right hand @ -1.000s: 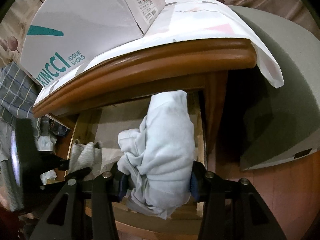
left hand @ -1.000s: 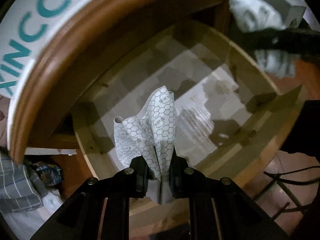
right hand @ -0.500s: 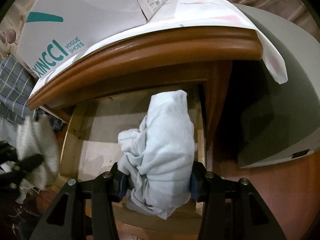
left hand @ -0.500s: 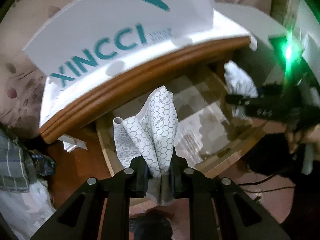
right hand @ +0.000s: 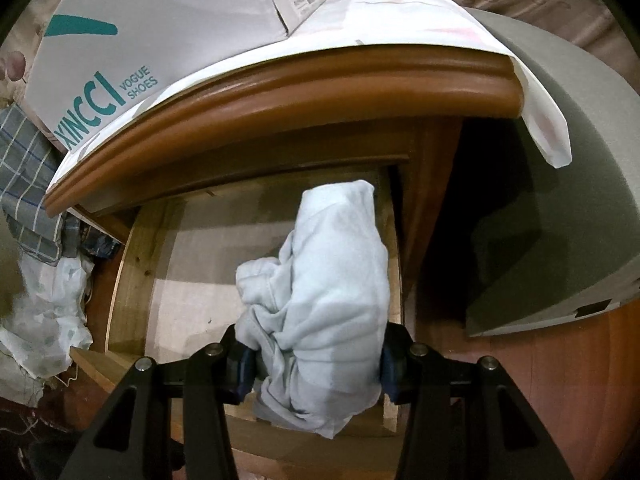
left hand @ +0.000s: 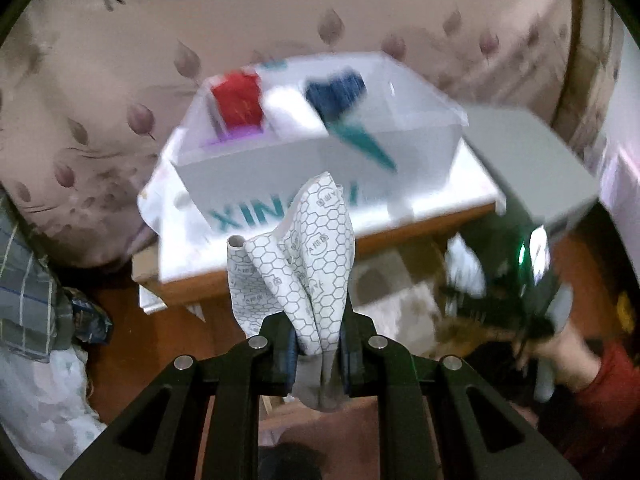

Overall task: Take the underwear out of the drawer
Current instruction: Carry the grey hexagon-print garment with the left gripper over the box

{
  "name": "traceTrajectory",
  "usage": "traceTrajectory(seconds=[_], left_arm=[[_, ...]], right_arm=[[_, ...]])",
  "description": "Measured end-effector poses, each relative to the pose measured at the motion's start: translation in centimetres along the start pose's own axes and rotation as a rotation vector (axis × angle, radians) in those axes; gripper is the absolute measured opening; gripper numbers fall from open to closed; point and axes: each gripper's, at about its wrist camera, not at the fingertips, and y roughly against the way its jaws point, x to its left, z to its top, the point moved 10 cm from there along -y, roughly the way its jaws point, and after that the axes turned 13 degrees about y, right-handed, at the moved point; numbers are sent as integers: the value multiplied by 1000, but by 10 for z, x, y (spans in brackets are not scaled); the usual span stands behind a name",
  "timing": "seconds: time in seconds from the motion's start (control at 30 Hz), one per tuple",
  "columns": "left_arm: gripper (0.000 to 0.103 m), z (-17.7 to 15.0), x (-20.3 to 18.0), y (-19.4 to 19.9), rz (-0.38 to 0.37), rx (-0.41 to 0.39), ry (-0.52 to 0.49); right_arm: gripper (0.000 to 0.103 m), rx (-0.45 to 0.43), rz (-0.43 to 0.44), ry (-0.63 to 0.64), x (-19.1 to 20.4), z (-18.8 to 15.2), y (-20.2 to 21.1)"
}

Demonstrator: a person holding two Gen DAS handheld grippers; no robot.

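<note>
My left gripper (left hand: pixel 318 350) is shut on white underwear with a grey hexagon print (left hand: pixel 308 264), held high above and in front of the wooden nightstand (left hand: pixel 280 256). My right gripper (right hand: pixel 314 364) is shut on a bunched pale blue-white underwear (right hand: pixel 332 276), held just above the open wooden drawer (right hand: pixel 124 276), whose paper-lined bottom (right hand: pixel 208 260) shows bare. The right gripper with its garment also shows blurred at the right of the left wrist view (left hand: pixel 480 292).
A white XINCCI shoe box (right hand: pixel 160 40) stands on the nightstand top (right hand: pixel 280 92); in the left wrist view it (left hand: pixel 320 152) holds red, white and blue items. A grey box (right hand: pixel 560 208) lies right of the nightstand. Plaid cloth and a white bag (right hand: pixel 44 304) lie at the left.
My left gripper has risen and pulled back with the hexagon underwear, from over the drawer to above the shoe box. My right gripper has lifted slightly with its underwear.
</note>
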Motion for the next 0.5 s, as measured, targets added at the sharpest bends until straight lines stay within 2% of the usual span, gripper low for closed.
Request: traceTrajectory(seconds=[0.17, 0.3, 0.5], left_arm=[[14, 52, 12, 24, 15, -81, 83], [14, 104, 13, 36, 52, -161, 82], [14, 149, 21, 21, 105, -170, 114]], right_arm=[[48, 6, 2, 6, -1, 0, -1], [48, 9, 1, 5, -2, -1, -1], [48, 9, -2, -3, -5, -1, 0]])
